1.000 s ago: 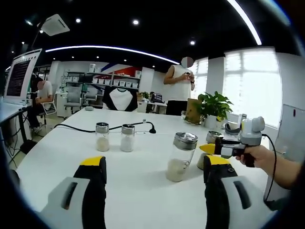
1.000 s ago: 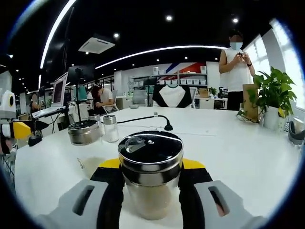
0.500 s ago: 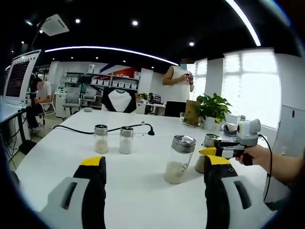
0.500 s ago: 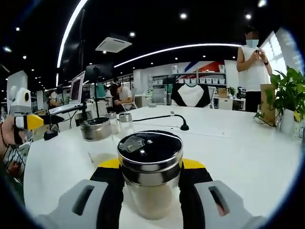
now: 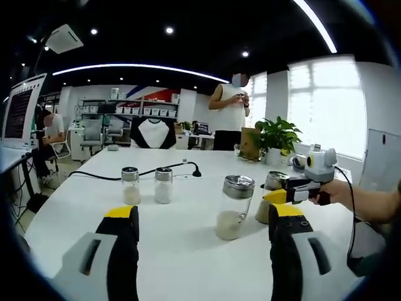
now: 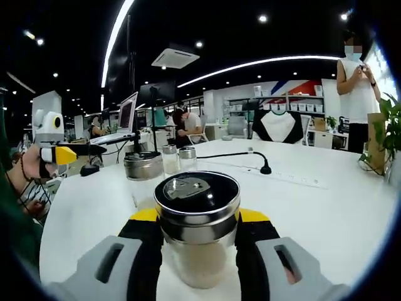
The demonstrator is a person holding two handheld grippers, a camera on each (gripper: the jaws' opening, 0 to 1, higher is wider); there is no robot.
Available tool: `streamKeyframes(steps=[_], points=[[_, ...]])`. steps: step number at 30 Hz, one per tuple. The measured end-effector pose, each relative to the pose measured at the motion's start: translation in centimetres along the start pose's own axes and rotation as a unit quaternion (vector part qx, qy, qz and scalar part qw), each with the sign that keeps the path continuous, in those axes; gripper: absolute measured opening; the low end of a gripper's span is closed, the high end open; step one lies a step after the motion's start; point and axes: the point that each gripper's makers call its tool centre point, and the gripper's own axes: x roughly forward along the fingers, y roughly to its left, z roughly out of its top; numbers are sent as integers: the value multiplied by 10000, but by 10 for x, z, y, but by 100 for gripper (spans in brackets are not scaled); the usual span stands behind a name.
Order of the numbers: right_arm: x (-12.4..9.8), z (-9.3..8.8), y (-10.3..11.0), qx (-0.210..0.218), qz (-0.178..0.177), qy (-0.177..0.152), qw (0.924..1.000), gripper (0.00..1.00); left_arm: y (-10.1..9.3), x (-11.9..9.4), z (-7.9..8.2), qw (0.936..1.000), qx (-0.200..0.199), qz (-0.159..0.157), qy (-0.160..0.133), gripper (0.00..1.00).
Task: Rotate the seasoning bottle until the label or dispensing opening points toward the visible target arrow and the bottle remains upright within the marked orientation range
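Observation:
My right gripper [image 6: 197,216] is shut on a glass seasoning bottle [image 6: 197,251] with a black lid in a steel rim; it stands upright on the white table [image 6: 326,213] with pale powder inside. The left gripper view has this bottle [image 5: 270,187] at the right, partly hidden behind the right gripper [image 5: 277,196]. A second steel-lidded bottle [image 5: 232,208] stands free just ahead of my left gripper [image 5: 203,212], which is open with nothing between its jaws. That free bottle [image 6: 143,168] and the left gripper [image 6: 57,154] sit to the left in the right gripper view.
Two small shakers [image 5: 146,185] stand farther back on the table, with a black cable and power strip [image 5: 188,170] behind them. A potted plant [image 5: 279,139] is at the far right edge. A person [image 5: 230,113] stands beyond the table.
The right gripper view has swung, bringing the left gripper and the hand holding it further in from the left; the bottle stays held in the jaws. The left gripper has barely moved.

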Motion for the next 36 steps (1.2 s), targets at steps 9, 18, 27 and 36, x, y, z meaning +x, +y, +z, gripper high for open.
streamKeyframes(steps=[9,18,27,36], points=[[0,0,2,-200,510,25,9985,43,0,-1,0,10000,-3,13,23,90],[0,0,4,-244,893,40,9957,43,-5,0,0,10000,-20,-50,38,90],[0,-1,8,-315,1320,66,9907,43,-6,-1,0,10000,-11,-49,51,90],[-1,0,13,-334,1615,-17,9863,44,-5,-1,1,10000,7,-41,68,90]])
